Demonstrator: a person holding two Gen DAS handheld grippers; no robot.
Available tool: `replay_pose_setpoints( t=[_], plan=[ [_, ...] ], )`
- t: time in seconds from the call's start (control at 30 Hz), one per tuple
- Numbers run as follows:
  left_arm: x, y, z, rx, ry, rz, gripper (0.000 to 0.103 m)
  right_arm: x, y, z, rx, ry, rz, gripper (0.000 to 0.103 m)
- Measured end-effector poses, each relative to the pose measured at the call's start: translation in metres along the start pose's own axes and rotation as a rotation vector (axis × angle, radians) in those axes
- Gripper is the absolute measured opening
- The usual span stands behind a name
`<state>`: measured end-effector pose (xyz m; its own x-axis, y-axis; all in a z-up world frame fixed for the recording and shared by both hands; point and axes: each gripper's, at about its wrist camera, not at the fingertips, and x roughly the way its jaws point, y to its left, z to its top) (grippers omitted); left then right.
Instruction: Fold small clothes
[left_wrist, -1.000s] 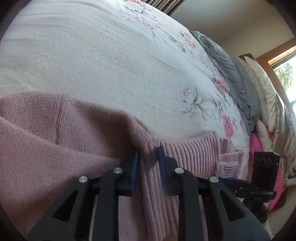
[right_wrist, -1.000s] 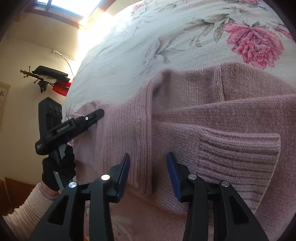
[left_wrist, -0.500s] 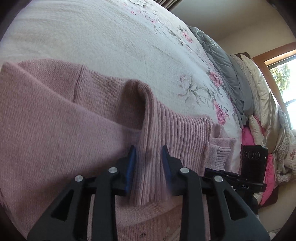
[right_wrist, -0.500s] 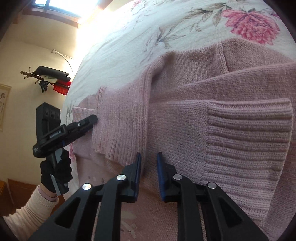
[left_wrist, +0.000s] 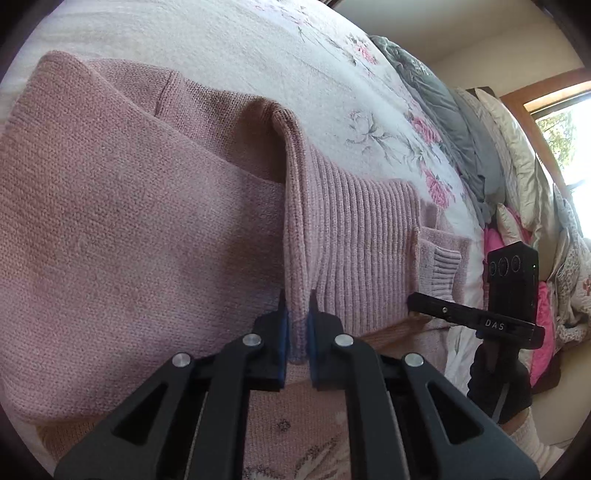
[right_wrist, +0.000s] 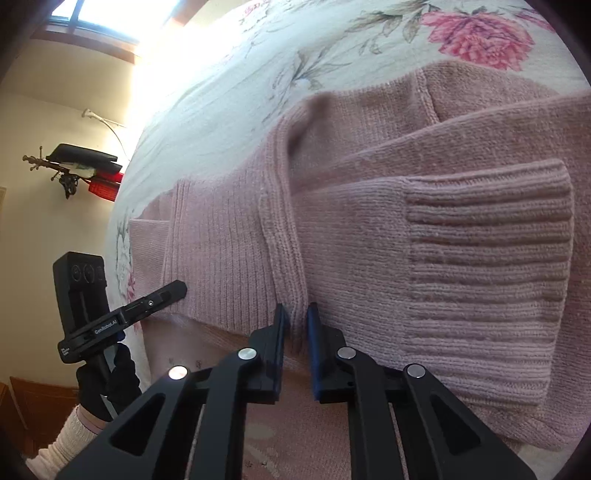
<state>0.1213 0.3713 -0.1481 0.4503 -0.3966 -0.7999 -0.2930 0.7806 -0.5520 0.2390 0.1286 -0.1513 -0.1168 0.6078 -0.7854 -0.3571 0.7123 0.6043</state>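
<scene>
A pink knit sweater (left_wrist: 129, 229), soft with ribbed hem and cuff (right_wrist: 487, 266), lies partly folded on the floral quilted bed (left_wrist: 229, 48). The left tool (left_wrist: 296, 325) is narrowed, pinching a raised ridge of the ribbed hem. The right tool (right_wrist: 295, 332) likewise clamps the hem's edge. A gloved hand (right_wrist: 107, 384) grips the left tool's handle.

floral bedspread (left_wrist: 229, 48), grey blanket (left_wrist: 450, 122), pillows (left_wrist: 517, 147)
</scene>
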Motion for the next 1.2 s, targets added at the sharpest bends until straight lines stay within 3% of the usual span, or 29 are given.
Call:
replay_pose_setpoints(
  t=[0.1, 0.2, 0.33, 0.4, 0.47, 0.5, 0.57, 0.67, 0.77, 0.83, 1.0, 1.1, 1.2],
  plan=[
    [0.009, 0.008, 0.000, -0.017, 0.013, 0.010, 0.009, 0.009, -0.001, -0.002, -0.008, 0.007, 0.005, 0.012],
    [0.004, 0.013, 0.002, -0.084, 0.016, -0.009, 0.013, -0.003, -0.004, -0.008, 0.030, -0.025, 0.084, 0.020],
    [-0.032, -0.006, -0.022, -0.004, -0.034, 0.092, 0.022, -0.040, 0.003, -0.040, -0.023, -0.076, 0.064, 0.030],
    [-0.056, -0.016, -0.050, 0.075, -0.056, 0.184, 0.023, -0.060, 0.004, -0.071, -0.059, -0.093, 0.014, 0.036],
    [-0.079, -0.022, -0.085, 0.138, -0.063, 0.274, 0.031, -0.078, 0.003, -0.109, -0.078, -0.088, -0.026, 0.046],
    [-0.089, -0.022, -0.104, 0.152, -0.055, 0.321, 0.037, -0.083, 0.002, -0.129, -0.084, -0.079, -0.047, 0.047],
    [-0.106, -0.016, -0.144, 0.158, -0.029, 0.392, 0.038, -0.092, -0.005, -0.173, -0.086, -0.043, -0.109, 0.047],
    [-0.123, 0.007, -0.198, 0.080, 0.037, 0.463, 0.041, -0.094, -0.012, -0.235, -0.060, 0.031, -0.195, 0.047],
    [-0.140, 0.035, -0.244, -0.044, 0.084, 0.491, 0.041, -0.099, -0.026, -0.283, 0.009, 0.083, -0.203, 0.048],
    [-0.151, 0.043, -0.268, -0.057, 0.091, 0.543, 0.040, -0.104, -0.037, -0.307, 0.053, 0.095, -0.213, 0.048],
    [-0.162, 0.053, -0.306, -0.093, 0.111, 0.548, 0.046, -0.102, -0.055, -0.338, 0.118, 0.121, -0.188, 0.050],
    [-0.159, 0.054, -0.316, -0.088, 0.109, 0.526, 0.051, -0.095, -0.056, -0.341, 0.097, 0.127, -0.183, 0.056],
    [-0.156, 0.053, -0.319, -0.050, 0.122, 0.549, 0.053, -0.086, -0.051, -0.341, 0.078, 0.129, -0.167, 0.058]
  ],
)
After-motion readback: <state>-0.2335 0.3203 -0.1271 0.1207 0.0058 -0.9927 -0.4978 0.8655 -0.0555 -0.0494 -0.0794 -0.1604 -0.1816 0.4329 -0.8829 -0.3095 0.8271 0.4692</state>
